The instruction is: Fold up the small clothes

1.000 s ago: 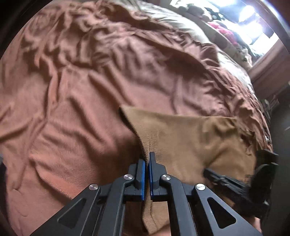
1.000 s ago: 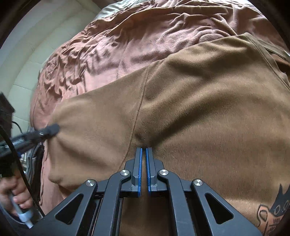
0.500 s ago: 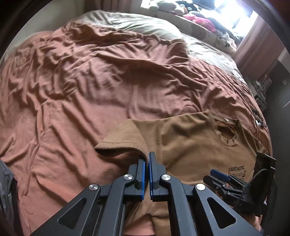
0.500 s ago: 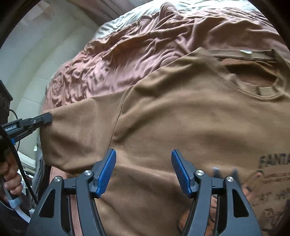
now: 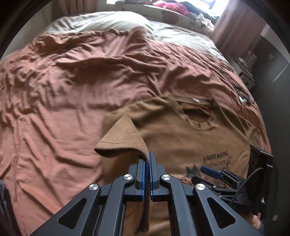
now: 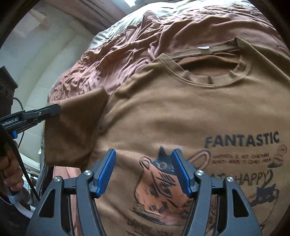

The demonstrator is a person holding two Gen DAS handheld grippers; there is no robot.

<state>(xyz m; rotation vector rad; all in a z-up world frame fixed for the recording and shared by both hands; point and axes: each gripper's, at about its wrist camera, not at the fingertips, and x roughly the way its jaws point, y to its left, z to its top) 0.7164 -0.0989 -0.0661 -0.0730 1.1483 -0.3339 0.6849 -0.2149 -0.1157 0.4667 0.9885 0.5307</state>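
Pinching sleeve (image 5: 125, 138), left gripper (image 5: 147, 159); right gripper (image 6: 143, 168) spread above T-shirt (image 6: 181, 112).

Daylight enters from a window (image 5: 208, 3) beyond the head of the bed, blown out to white in the left wrist view. It rakes across the rust-brown bedspread (image 5: 72, 81), so every wrinkle throws a soft shadow. The brown T-shirt (image 6: 181, 112) is evenly lit and mostly sharp, though its printed cat graphic (image 6: 157, 190) near the lens smears with motion blur. Both views are strong fisheye: a black vignette rings the frame and the edges of the bed bow into curves. The pale wall (image 6: 54, 59) in the right wrist view reads soft and slightly overexposed.
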